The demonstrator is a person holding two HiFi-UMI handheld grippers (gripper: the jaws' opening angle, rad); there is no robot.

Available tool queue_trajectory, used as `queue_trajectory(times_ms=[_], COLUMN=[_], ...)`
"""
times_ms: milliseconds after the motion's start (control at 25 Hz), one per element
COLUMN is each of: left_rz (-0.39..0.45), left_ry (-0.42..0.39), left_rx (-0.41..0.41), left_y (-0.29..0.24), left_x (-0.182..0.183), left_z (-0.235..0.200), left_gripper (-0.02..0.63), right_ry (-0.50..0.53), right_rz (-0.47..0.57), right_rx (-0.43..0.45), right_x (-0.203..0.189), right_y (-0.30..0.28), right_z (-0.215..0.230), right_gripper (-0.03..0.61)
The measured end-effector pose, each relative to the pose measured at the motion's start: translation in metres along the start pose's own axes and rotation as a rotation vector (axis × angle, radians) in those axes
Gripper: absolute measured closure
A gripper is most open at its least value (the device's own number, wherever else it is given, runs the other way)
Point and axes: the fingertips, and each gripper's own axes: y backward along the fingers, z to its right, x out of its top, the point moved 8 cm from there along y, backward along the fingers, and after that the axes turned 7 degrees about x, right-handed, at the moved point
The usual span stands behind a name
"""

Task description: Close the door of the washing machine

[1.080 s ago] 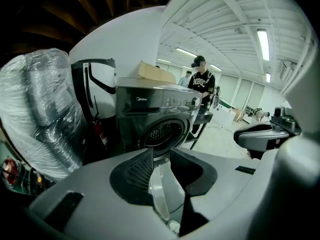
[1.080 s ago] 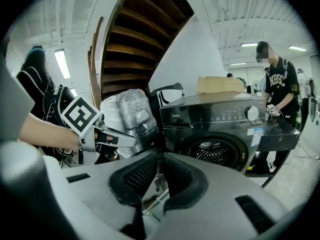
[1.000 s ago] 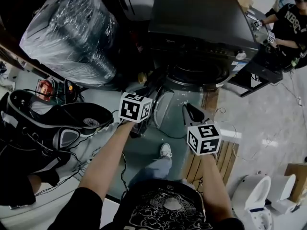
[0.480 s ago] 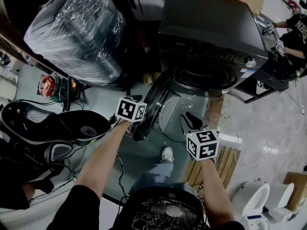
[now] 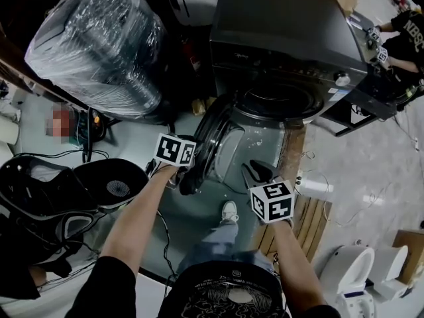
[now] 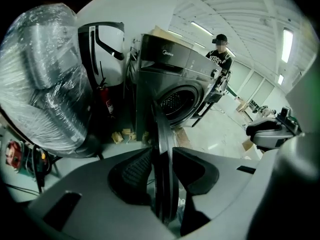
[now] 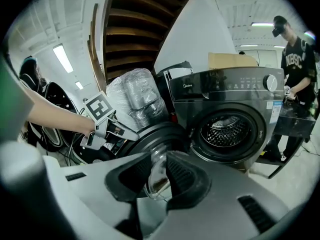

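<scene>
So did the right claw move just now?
Yes. In the head view the right claw slid away from the washing machine's opening, toward the shoe. Its jaws have just been opening, with the door glass between them.

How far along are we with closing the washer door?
Nothing done yet: the door stands wide open, drum exposed. In hand: the left gripper has its jaws, just closing, on the door's rim; the right gripper, jaws just opening, is at the door glass without gripping. Left: swing the door shut onto the washer.
</scene>
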Motion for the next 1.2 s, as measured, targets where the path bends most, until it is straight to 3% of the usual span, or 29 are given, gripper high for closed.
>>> queue_trajectory(times_ms=[40,640,1200], left_rz=[0.000,-0.005,0.002], left_ry=[0.000,0.102,0.304], left_rx=[0.007,0.002,-0.074], left_y=[-0.001,-0.008,-0.029], left_x=[0.000,-0.001,0.009], left_z=[-0.001,0.040,0.096], left_gripper=[0.482,0.483,0.459], right_ry=[-0.003,-0.059,-0.131], right_rz=[-0.002,-0.001,-0.018], right_rx=[-0.001,-0.027,-0.093], right_x=[-0.002,-0.025,-0.055], right_y=[0.000,0.008,0.026], right_z=[0.001,0.009,0.035], right_gripper=[0.482,0.483,0.475])
